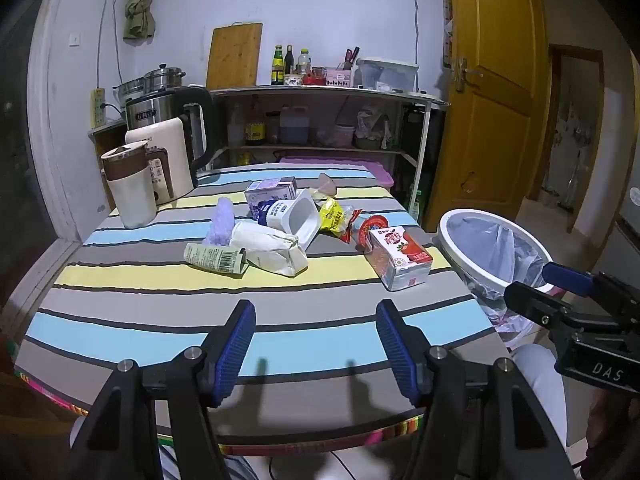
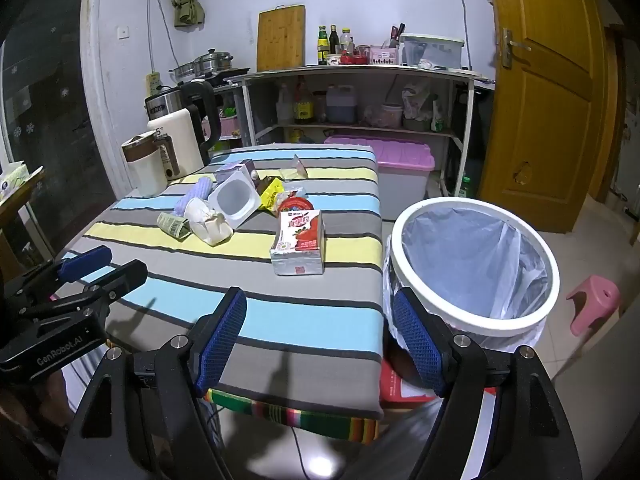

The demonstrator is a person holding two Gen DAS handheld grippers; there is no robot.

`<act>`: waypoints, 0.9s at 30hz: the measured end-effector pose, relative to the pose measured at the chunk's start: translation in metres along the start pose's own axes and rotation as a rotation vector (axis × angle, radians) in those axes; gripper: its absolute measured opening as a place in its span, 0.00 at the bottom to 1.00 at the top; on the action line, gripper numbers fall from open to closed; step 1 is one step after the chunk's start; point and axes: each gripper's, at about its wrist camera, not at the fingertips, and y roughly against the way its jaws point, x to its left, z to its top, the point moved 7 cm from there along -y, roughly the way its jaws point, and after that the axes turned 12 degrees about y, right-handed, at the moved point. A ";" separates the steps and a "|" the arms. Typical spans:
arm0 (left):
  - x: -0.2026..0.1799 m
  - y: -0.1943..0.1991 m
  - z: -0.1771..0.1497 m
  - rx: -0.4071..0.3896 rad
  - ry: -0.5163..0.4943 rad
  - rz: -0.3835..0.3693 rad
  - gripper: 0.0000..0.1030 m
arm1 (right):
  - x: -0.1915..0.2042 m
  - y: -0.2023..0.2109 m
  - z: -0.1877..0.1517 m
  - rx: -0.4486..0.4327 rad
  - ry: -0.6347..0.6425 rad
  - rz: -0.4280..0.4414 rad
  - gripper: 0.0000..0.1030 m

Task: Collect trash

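Both the left gripper (image 1: 316, 354) and right gripper (image 2: 320, 340) hover wide open and empty above the striped table's (image 1: 160, 312) near edge, since the strawberry milk carton (image 2: 298, 242) and other litter lie ahead, beside the lined bin (image 2: 474, 262).

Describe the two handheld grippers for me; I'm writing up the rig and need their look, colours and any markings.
Both are matte black frames with silver bolt heads at the pivots. Each finger ends in a blue pad with a ribbed, meshed texture. The left gripper body shows white lettering "GenRobot.AI" in the right wrist view; the right gripper body shows "DAS" in the left wrist view. No cables on them are visible.
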 end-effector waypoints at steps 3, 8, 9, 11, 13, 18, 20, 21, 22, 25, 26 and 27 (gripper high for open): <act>0.000 0.000 0.000 -0.002 -0.003 0.001 0.61 | 0.000 0.000 0.000 -0.002 0.001 -0.001 0.74; 0.000 0.000 0.000 -0.002 -0.005 0.002 0.61 | 0.001 0.000 0.000 -0.001 0.000 -0.001 0.74; 0.000 0.000 0.000 -0.001 -0.004 0.002 0.61 | 0.001 0.001 0.000 0.000 0.000 -0.001 0.74; 0.001 0.001 0.000 0.000 -0.004 0.002 0.61 | 0.001 0.000 0.001 0.005 0.001 -0.001 0.74; 0.001 0.001 0.000 0.000 -0.004 0.002 0.61 | 0.001 0.001 0.001 0.006 0.001 0.000 0.74; 0.002 0.001 -0.001 0.003 -0.003 -0.001 0.61 | 0.002 -0.001 -0.001 0.009 0.001 -0.001 0.74; 0.000 0.000 -0.003 0.003 -0.004 0.001 0.61 | 0.002 -0.001 -0.001 0.009 0.002 0.000 0.74; 0.000 0.000 -0.003 0.003 -0.004 0.001 0.61 | 0.002 -0.001 -0.001 0.011 0.002 -0.001 0.74; 0.000 0.000 -0.003 0.003 -0.003 0.000 0.61 | 0.002 -0.001 -0.001 0.011 0.002 0.000 0.74; 0.000 -0.001 -0.002 0.003 -0.003 0.000 0.61 | 0.001 -0.001 -0.001 0.010 0.003 0.000 0.74; 0.001 -0.001 -0.001 0.004 -0.002 -0.001 0.61 | 0.002 -0.001 -0.001 0.010 0.002 0.001 0.74; 0.000 -0.001 -0.002 0.004 -0.002 -0.001 0.61 | 0.002 -0.002 -0.001 0.010 0.003 0.001 0.74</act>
